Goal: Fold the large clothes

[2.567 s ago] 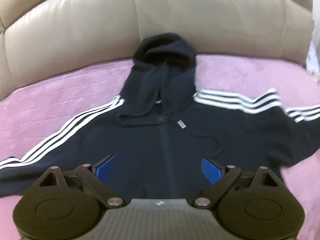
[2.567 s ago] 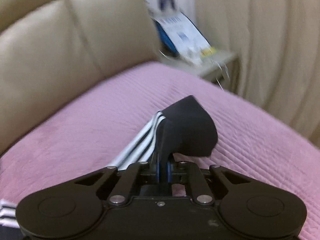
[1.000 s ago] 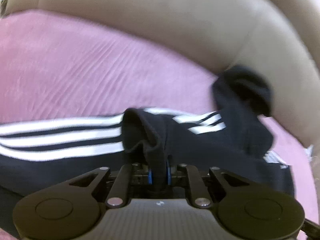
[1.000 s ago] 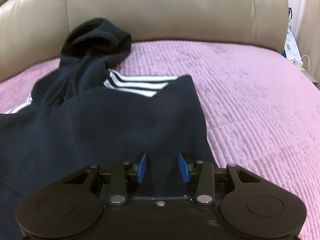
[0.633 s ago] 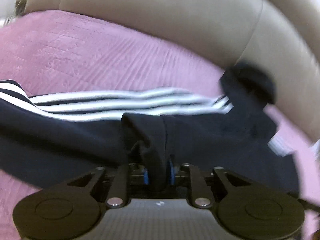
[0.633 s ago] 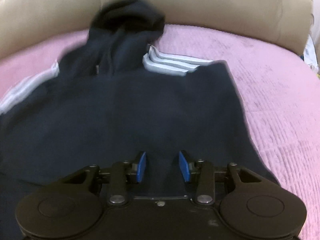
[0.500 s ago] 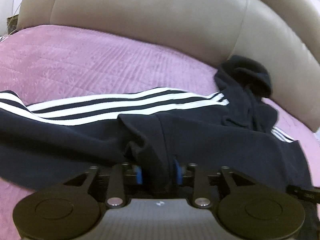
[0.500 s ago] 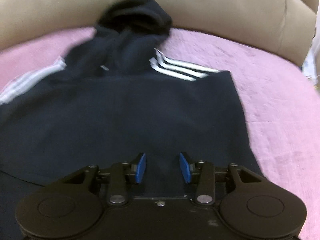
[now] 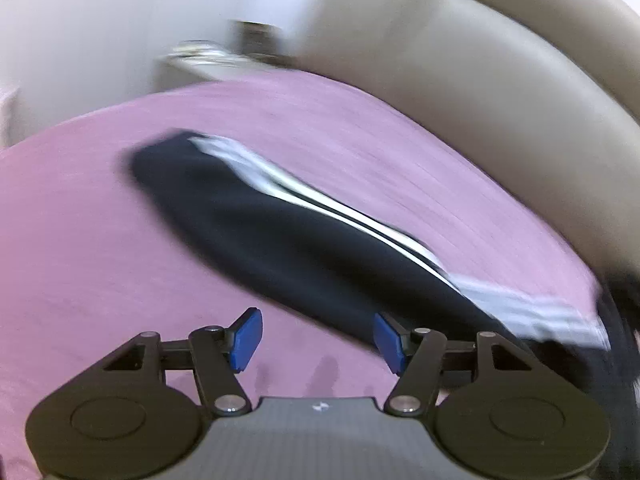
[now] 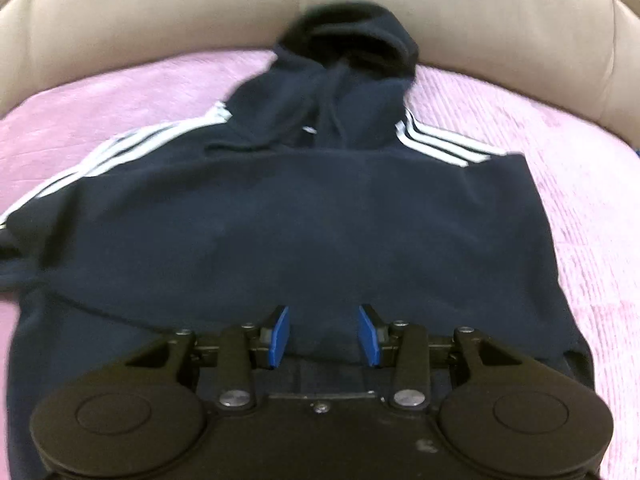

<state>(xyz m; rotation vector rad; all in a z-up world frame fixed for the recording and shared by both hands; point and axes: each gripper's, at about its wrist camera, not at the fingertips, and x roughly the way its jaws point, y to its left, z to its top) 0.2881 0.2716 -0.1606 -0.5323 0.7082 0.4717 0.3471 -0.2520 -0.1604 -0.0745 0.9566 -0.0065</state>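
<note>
No legible text; hoodie (image 10: 320,220) w/ white stripes on pink bed (image 10: 580,200). Left gripper (image 9: 316,338) & right gripper (image 10: 323,335) jaws spread, empty.

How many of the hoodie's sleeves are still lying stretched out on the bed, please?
1. The left sleeve lies stretched across the pink bedspread; the right sleeve looks folded over the hoodie body.

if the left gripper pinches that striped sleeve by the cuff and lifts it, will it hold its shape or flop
The dark navy striped sleeve will probably flop: it lies limp on the pink quilted bedspread, following its curve. The thick-looking fleece likely gives a firm pinch with little slip. The open left gripper would likely drag the dark navy hooded sweatshirt along, since the sleeve is attached.
</note>
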